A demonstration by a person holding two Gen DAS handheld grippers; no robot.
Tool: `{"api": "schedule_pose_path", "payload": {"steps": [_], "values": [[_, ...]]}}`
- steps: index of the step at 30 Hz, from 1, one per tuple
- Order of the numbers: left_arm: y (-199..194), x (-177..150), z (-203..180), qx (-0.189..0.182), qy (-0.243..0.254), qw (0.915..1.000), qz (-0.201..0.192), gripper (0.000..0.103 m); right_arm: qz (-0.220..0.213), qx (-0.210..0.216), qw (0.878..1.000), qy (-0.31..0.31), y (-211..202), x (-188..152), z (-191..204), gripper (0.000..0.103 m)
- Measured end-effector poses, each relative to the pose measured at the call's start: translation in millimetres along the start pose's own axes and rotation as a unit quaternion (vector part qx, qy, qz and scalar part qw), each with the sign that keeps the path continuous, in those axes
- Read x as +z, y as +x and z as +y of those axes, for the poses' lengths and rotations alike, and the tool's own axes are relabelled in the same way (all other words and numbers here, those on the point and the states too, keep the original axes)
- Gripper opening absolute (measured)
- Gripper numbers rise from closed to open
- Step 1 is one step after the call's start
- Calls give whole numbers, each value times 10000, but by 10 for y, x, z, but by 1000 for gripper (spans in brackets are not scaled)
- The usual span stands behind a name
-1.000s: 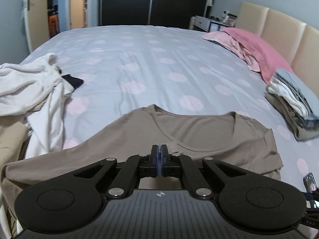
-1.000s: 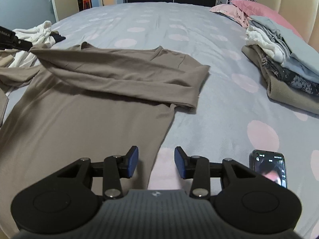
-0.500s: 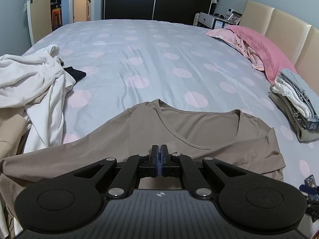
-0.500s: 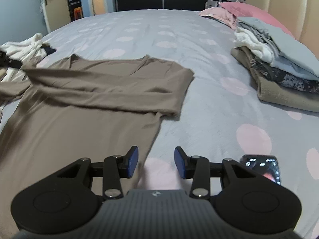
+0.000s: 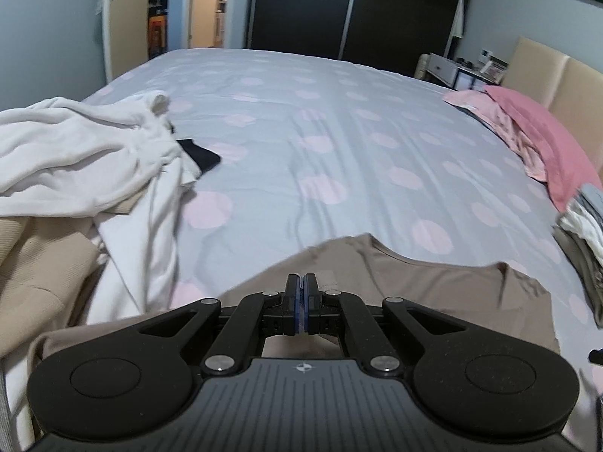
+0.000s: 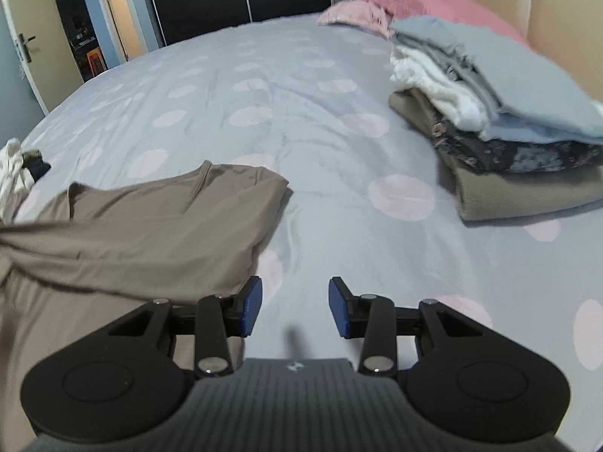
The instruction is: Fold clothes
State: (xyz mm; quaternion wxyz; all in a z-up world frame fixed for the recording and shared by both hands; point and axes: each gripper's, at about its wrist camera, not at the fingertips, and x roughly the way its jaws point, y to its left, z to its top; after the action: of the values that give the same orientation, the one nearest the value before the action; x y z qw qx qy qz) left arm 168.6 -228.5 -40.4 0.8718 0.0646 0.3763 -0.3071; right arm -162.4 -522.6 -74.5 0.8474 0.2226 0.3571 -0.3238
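A taupe long-sleeved shirt [image 5: 433, 293] lies spread on the dotted bedsheet [image 5: 320, 132], its upper part folded across itself [image 6: 150, 233]. My left gripper [image 5: 302, 293] hovers over the shirt just below the neckline, jaws shut with no gap. In the right wrist view a taut fold of the shirt runs off the left edge towards it, so it seems pinched on the cloth. My right gripper [image 6: 294, 305] stands open above bare sheet just right of the shirt's edge, with nothing between its fingers.
A stack of folded clothes [image 6: 508, 132] sits at the right near the headboard, also seen as the stack [image 5: 580, 233]. Pink pillows [image 5: 542, 143] lie behind it. A heap of white garments [image 5: 75, 165] and a beige one [image 5: 34, 263] lie at the left.
My right gripper has swung right, off the shirt and over the sheet, and the phone has left its view. The left view has shifted, with the neckline now lower and to the right.
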Motion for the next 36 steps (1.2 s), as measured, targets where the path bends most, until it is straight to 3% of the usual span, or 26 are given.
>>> {"api": "schedule_pose_path", "payload": {"steps": [9, 15, 17, 18, 21, 24, 28, 31, 36], "values": [[212, -71, 115, 11, -18, 9997, 247, 0, 360, 569, 9891, 1310, 646, 588, -164, 40], [276, -85, 175, -9, -67, 9995, 299, 0, 581, 624, 9822, 1675, 1118, 770, -136, 40], [303, -83, 186, -22, -96, 9995, 316, 0, 633, 620, 9822, 1658, 1210, 782, -99, 20], [316, -77, 192, -37, -119, 9994, 319, 0, 548, 565, 9839, 1603, 1211, 795, -70, 2], [347, -64, 218, -159, -235, 9992, 270, 0, -56, 337, 9879, 1513, 1090, 878, -41, 1], [397, -46, 193, -208, -257, 9992, 232, 0, -294, 71, 9892, 1433, 1068, 974, -49, 1], [437, -12, 159, -216, -298, 9992, 133, 3, -86, -83, 9903, 1385, 1179, 978, -7, 1], [381, 22, 221, -231, -426, 9988, -37, 19, -131, -310, 9918, 1231, 1173, 935, 12, 5], [339, 56, 328, -180, -619, 9979, -87, 20, -220, -415, 9914, 1220, 1058, 930, -48, 6]]}}
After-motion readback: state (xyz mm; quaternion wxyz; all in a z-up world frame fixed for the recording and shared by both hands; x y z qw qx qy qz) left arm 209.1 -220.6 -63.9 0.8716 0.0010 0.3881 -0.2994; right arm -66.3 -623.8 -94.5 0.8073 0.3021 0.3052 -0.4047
